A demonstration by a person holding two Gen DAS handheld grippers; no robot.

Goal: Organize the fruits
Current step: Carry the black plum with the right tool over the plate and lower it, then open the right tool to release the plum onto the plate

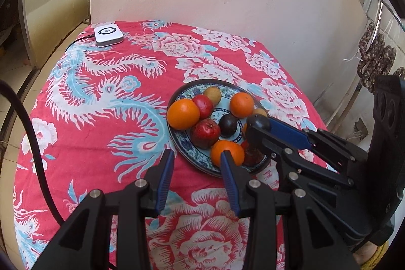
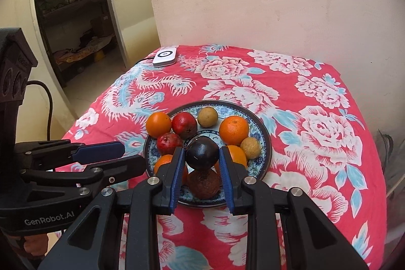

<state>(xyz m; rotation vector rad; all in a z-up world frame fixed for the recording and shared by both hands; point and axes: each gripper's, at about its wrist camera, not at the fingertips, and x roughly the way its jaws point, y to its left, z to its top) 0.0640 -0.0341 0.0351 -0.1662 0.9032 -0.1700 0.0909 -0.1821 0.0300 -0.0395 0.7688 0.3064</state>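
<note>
A dark purple fruit (image 2: 202,153) is clamped between the jaws of the right gripper (image 2: 202,168) and is held just above the patterned plate (image 2: 263,143), over the brown fruit (image 2: 204,184) lying at the plate's near rim. Oranges (image 2: 234,130), red fruits (image 2: 184,124) and yellow-green fruits (image 2: 207,117) are gathered on the plate, which is set on the bench under a red floral cloth (image 2: 316,123). The jaws of the left gripper (image 1: 197,161) are seen apart with nothing between them, just beside the plate's near-left edge, and a white device (image 1: 108,35) is seen at the far corner.
</note>
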